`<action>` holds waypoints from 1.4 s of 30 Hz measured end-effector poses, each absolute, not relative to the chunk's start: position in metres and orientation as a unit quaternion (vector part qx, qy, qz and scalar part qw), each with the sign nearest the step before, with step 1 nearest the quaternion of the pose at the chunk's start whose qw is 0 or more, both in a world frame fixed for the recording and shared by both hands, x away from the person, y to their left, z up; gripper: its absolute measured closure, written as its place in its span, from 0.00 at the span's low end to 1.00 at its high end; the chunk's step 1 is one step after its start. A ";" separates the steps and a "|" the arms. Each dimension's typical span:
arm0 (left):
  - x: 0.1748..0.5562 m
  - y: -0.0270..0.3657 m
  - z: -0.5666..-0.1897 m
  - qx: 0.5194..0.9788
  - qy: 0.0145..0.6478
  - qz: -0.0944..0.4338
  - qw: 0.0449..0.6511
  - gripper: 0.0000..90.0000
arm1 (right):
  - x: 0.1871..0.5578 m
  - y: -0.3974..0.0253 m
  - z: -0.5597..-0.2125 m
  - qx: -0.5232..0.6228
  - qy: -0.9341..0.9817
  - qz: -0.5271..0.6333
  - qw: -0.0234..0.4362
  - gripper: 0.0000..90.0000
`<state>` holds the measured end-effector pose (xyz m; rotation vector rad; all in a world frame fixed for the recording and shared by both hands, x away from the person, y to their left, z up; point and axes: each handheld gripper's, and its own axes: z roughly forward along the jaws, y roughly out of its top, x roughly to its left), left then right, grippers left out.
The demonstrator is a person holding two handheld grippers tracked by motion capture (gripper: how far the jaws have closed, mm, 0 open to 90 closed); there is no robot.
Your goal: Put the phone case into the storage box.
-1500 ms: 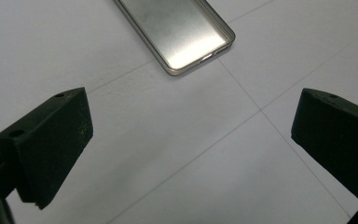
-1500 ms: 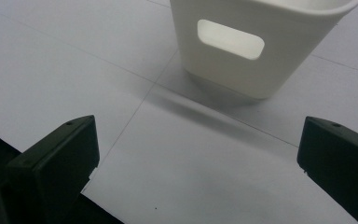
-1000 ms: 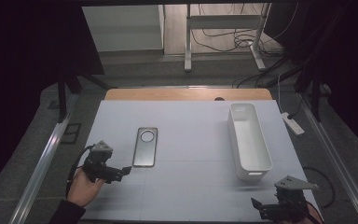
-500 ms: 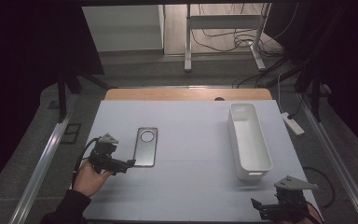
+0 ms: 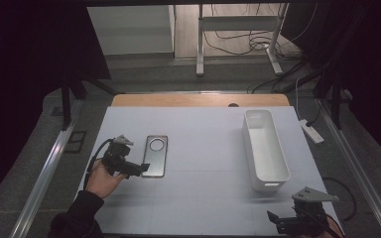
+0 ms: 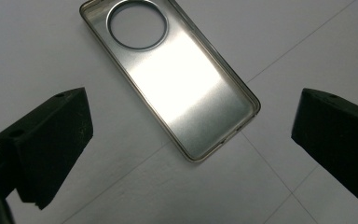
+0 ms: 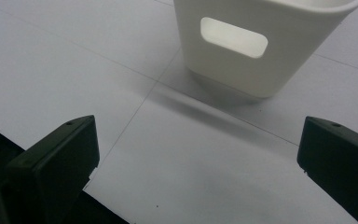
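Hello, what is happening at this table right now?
A person holds a gripper in each hand. The left gripper, jaws open, is at the near end of a metal phone case lying flat on the white table, not yet gripping it. The right gripper waits open at the near edge, facing the white bin.

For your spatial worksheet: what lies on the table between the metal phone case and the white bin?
Nothing: in the high view, only bare white table separates the metal phone case from the white bin.
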<state>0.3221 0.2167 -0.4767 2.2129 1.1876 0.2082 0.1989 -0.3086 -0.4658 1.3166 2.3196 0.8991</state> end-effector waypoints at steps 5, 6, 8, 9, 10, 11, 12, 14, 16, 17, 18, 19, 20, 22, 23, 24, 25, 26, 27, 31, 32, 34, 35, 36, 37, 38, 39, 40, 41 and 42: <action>0.330 0.211 -0.477 0.840 0.445 0.076 0.301 0.00 | 0.199 -0.309 -0.466 0.461 0.814 0.315 0.162 0.00; 0.332 0.209 -0.478 0.841 0.443 0.076 0.301 0.00 | 0.199 -0.309 -0.466 0.461 0.814 0.315 0.162 0.00; 0.335 0.207 -0.478 0.842 0.443 0.074 0.300 0.00 | 0.199 -0.309 -0.466 0.461 0.814 0.315 0.162 0.00; 0.337 0.205 -0.478 0.843 0.441 0.075 0.299 0.00 | 0.199 -0.309 -0.466 0.461 0.814 0.315 0.162 0.00; 0.338 0.204 -0.478 0.844 0.440 0.073 0.297 0.00 | 0.199 -0.309 -0.466 0.460 0.814 0.315 0.161 0.00; 0.340 0.202 -0.478 0.844 0.441 0.073 0.297 0.00 | 0.199 -0.309 -0.466 0.459 0.815 0.315 0.161 0.00; 0.341 0.202 -0.478 0.846 0.439 0.072 0.295 0.00 | 0.199 -0.309 -0.466 0.459 0.815 0.315 0.161 0.00; 0.344 0.199 -0.477 0.847 0.439 0.072 0.292 0.00 | 0.199 -0.309 -0.466 0.459 0.815 0.315 0.161 0.00; 0.347 0.198 -0.477 0.847 0.439 0.070 0.292 0.00 | 0.199 -0.309 -0.466 0.459 0.815 0.316 0.161 0.00; 0.348 0.197 -0.477 0.848 0.438 0.069 0.291 0.00 | 0.199 -0.309 -0.466 0.459 0.815 0.316 0.161 0.00; 0.350 0.196 -0.477 0.849 0.438 0.068 0.289 0.00 | 0.199 -0.309 -0.466 0.459 0.815 0.316 0.161 0.00; 0.351 0.195 -0.477 0.849 0.438 0.067 0.290 0.00 | 0.199 -0.309 -0.466 0.460 0.814 0.316 0.161 0.00; 0.352 0.194 -0.477 0.850 0.437 0.066 0.288 0.00 | 0.199 -0.309 -0.466 0.460 0.815 0.316 0.161 0.00; 0.353 0.192 -0.478 0.855 0.433 0.070 0.278 0.02 | 0.199 -0.309 -0.466 0.459 0.815 0.315 0.161 0.00; 0.354 0.190 -0.479 0.854 0.436 0.076 0.275 0.05 | 0.199 -0.309 -0.466 0.459 0.815 0.315 0.160 0.00; 0.354 0.190 -0.479 0.854 0.437 0.076 0.272 0.09 | 0.199 -0.309 -0.466 0.459 0.815 0.315 0.160 0.00; 0.354 0.190 -0.479 0.855 0.436 0.075 0.270 0.14 | 0.199 -0.309 -0.466 0.459 0.815 0.315 0.160 0.00; 0.354 0.190 -0.479 0.855 0.436 0.076 0.271 0.19 | 0.199 -0.309 -0.466 0.459 0.815 0.315 0.160 0.00; 0.354 0.190 -0.479 0.854 0.437 0.077 0.271 0.25 | 0.199 -0.309 -0.466 0.459 0.816 0.315 0.160 0.00; 0.355 0.191 -0.478 0.855 0.437 0.070 0.272 0.45 | 0.199 -0.308 -0.466 0.458 0.816 0.315 0.160 0.00; 0.356 0.192 -0.478 0.856 0.435 0.065 0.272 0.61 | 0.199 -0.308 -0.467 0.458 0.816 0.314 0.160 0.00; 0.356 0.192 -0.478 0.855 0.436 0.063 0.273 0.74 | 0.199 -0.308 -0.467 0.458 0.816 0.314 0.160 0.00; 0.357 0.192 -0.478 0.855 0.436 0.060 0.274 0.74 | 0.199 -0.308 -0.467 0.458 0.816 0.314 0.160 0.00; 0.358 0.192 -0.478 0.854 0.439 0.062 0.273 0.89 | 0.199 -0.308 -0.467 0.457 0.817 0.313 0.160 0.00; 0.358 0.192 -0.478 0.854 0.439 0.062 0.273 0.94 | 0.199 -0.308 -0.467 0.457 0.817 0.312 0.160 0.00; 0.359 0.191 -0.479 0.853 0.442 0.060 0.270 0.98 | 0.199 -0.308 -0.467 0.457 0.818 0.312 0.160 0.00; 0.359 0.191 -0.479 0.855 0.441 0.060 0.268 0.99 | 0.199 -0.308 -0.467 0.457 0.818 0.312 0.159 0.00; 0.359 0.191 -0.480 0.855 0.440 0.059 0.267 0.99 | 0.199 -0.308 -0.467 0.457 0.818 0.312 0.159 0.00; 0.359 0.190 -0.482 0.857 0.439 0.057 0.264 0.99 | 0.199 -0.308 -0.467 0.456 0.818 0.312 0.159 0.00; 0.359 0.190 -0.482 0.857 0.439 0.057 0.264 0.99 | 0.199 -0.308 -0.467 0.456 0.818 0.312 0.159 0.00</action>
